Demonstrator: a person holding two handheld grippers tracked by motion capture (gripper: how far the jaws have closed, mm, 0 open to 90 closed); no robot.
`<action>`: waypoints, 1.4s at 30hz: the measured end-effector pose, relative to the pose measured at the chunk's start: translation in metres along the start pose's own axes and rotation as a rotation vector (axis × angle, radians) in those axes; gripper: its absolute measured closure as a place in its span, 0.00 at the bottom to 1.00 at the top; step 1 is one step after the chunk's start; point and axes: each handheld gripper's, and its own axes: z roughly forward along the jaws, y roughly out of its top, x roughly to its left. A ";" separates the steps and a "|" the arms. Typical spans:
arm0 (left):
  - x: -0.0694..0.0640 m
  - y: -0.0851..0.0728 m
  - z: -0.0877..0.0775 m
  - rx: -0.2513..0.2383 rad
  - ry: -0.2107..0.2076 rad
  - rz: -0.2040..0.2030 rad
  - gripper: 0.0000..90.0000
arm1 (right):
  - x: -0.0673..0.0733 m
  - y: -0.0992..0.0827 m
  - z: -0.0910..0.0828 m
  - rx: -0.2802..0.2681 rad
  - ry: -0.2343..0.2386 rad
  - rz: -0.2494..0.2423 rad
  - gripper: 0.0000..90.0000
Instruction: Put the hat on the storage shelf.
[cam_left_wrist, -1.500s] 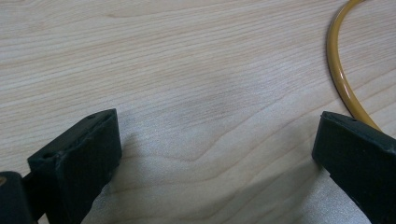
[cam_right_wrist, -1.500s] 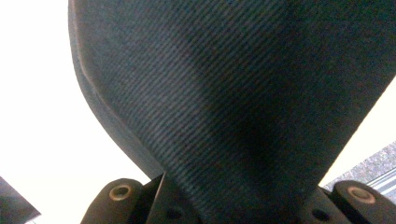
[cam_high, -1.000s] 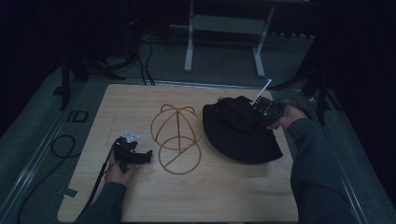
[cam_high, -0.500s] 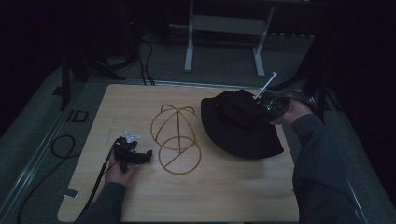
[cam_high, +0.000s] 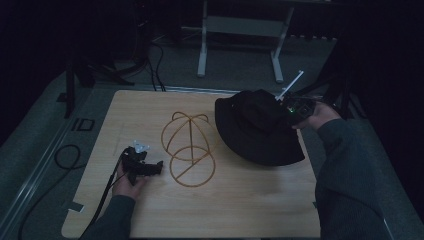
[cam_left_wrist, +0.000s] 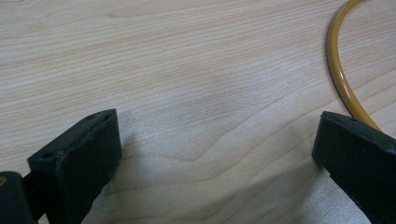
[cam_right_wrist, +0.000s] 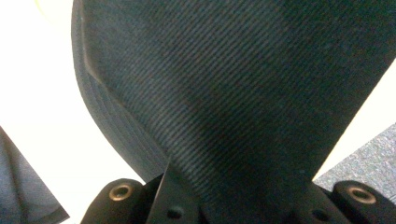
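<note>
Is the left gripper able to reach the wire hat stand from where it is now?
Probably yes: the left gripper is open beside the wire hat stand, with only bare table between them.

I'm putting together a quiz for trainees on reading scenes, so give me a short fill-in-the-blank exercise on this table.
1. The right gripper is shut on the brim of a black ____.
2. The wire stand in the middle of the table is ____ in colour.
3. The jaws of the left gripper stand ____, with bare wood between them.
4. The hat lies to the ____ of the wire stand in the high view.

Missing words: hat; yellow; open; right
</note>
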 end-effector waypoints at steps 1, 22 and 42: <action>0.000 0.000 0.000 0.000 0.000 0.000 0.02 | 0.000 0.000 -0.001 0.001 0.000 -0.002 0.96; 0.000 0.000 0.000 0.000 0.000 -0.001 0.02 | 0.001 0.003 -0.025 -0.034 -0.002 -0.021 0.96; 0.000 0.000 0.000 0.001 0.000 0.001 0.02 | 0.004 0.005 -0.046 -0.068 0.012 -0.049 0.96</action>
